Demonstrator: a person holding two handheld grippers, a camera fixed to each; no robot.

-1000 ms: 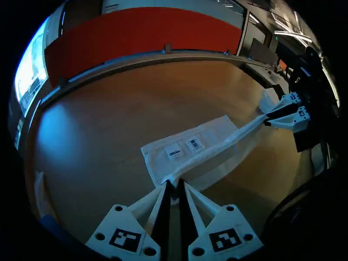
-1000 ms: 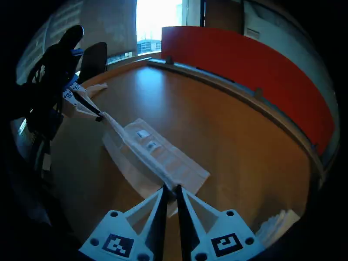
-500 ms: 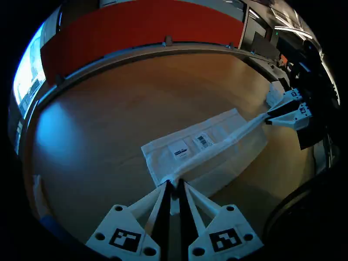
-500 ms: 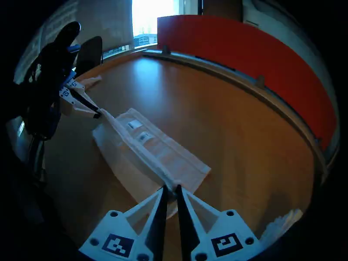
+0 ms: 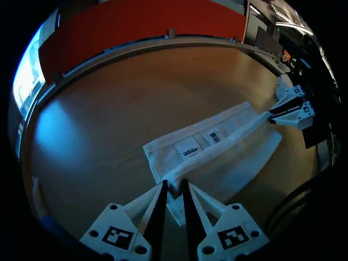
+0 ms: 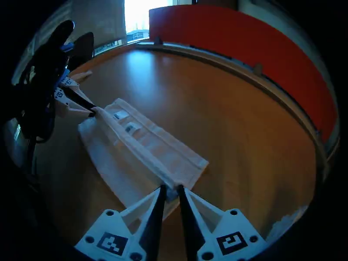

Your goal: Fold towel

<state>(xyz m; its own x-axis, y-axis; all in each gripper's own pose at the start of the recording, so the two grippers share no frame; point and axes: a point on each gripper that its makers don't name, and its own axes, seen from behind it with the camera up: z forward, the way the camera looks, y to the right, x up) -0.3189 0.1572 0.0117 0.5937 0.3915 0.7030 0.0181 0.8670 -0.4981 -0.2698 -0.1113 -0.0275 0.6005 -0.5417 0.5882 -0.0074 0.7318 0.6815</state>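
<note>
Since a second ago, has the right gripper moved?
Yes: in the left gripper view, the right gripper has drawn away from the white cloth behind it.

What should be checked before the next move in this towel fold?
1. Left gripper pinches a towel corner: ok.
2. Right gripper pinches the other corner: ok.
3. Held edge taut between the grippers: ok.
4. Held edge reaches the far edge: not ok, it is short of it.
5. Lower layer flat on the table: cannot tell under the raised edge.
</note>
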